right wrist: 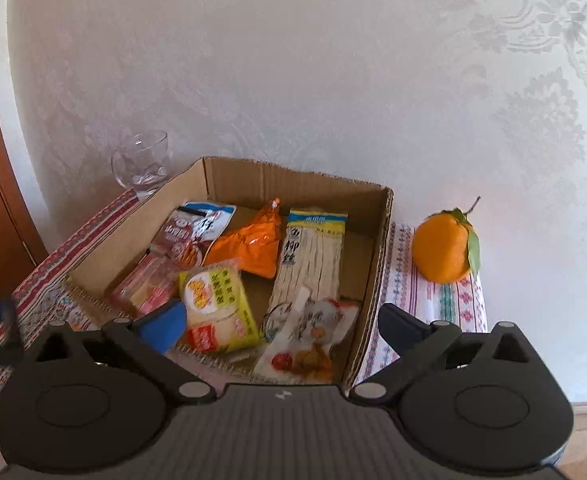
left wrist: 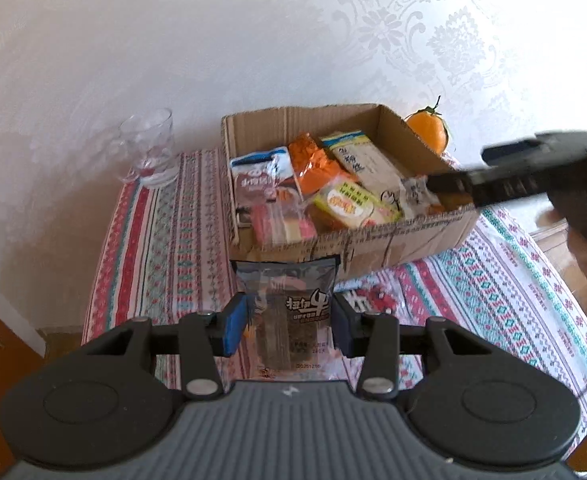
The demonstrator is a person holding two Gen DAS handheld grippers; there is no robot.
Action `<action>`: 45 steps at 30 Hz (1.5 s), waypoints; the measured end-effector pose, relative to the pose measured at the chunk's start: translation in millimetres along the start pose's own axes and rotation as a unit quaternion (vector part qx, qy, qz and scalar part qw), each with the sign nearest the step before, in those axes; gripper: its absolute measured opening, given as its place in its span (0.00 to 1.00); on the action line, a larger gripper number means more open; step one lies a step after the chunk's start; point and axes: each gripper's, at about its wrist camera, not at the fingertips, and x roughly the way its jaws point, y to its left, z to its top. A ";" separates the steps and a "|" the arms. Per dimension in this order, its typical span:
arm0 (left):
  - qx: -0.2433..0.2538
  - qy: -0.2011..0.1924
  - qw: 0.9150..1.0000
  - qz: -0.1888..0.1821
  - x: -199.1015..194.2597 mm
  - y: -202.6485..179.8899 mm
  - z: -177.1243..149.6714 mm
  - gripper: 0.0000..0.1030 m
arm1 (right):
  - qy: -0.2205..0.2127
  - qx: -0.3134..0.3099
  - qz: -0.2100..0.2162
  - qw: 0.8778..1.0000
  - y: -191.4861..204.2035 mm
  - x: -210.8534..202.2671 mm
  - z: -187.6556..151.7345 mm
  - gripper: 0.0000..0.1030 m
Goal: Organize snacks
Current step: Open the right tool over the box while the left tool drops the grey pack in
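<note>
Over the brown cardboard box (right wrist: 377, 248) my right claw (right wrist: 281, 330) gapes empty, left claw (left wrist: 289, 322) pinching a dark snack packet (left wrist: 289, 300), which goes in next.

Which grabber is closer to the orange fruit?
Right. The open right gripper hangs over the box's near end, beside the orange. The left gripper holds a dark packet before the box, farther away.

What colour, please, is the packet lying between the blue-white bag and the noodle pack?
Orange packet, clearest in the right wrist view.
</note>
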 end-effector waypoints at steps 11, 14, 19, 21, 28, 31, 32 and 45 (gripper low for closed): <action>0.027 -0.023 0.999 -0.011 35.7 -6.1 64.7 0.42 | -0.017 0.006 0.003 1.000 20.3 -28.5 -40.4 1.00; 0.024 -0.023 0.999 -0.015 54.8 -5.2 84.8 0.42 | -0.012 0.001 0.001 1.000 22.1 -29.6 -48.4 1.00; 0.015 -0.012 1.000 -0.014 94.6 -3.5 119.9 0.42 | -0.014 0.016 0.005 1.000 17.0 -31.8 -53.4 1.00; 0.006 -0.004 1.000 -0.014 112.4 -1.1 134.0 0.42 | -0.014 0.020 0.004 1.000 14.1 -31.3 -53.8 1.00; -0.005 0.012 1.000 0.014 166.5 -1.6 160.9 0.43 | -0.010 0.032 0.002 0.999 7.2 -31.7 -57.4 1.00; -0.013 0.017 0.999 0.034 181.0 0.6 162.3 0.58 | -0.008 0.034 0.002 0.999 6.0 -32.5 -58.0 1.00; -0.014 0.014 0.999 0.041 182.7 1.4 161.4 0.66 | -0.008 0.034 0.001 0.999 6.1 -33.0 -57.9 1.00; -0.001 -0.044 0.998 0.043 114.0 4.1 128.3 0.80 | -0.013 0.022 0.002 1.000 17.2 -42.3 -57.1 1.00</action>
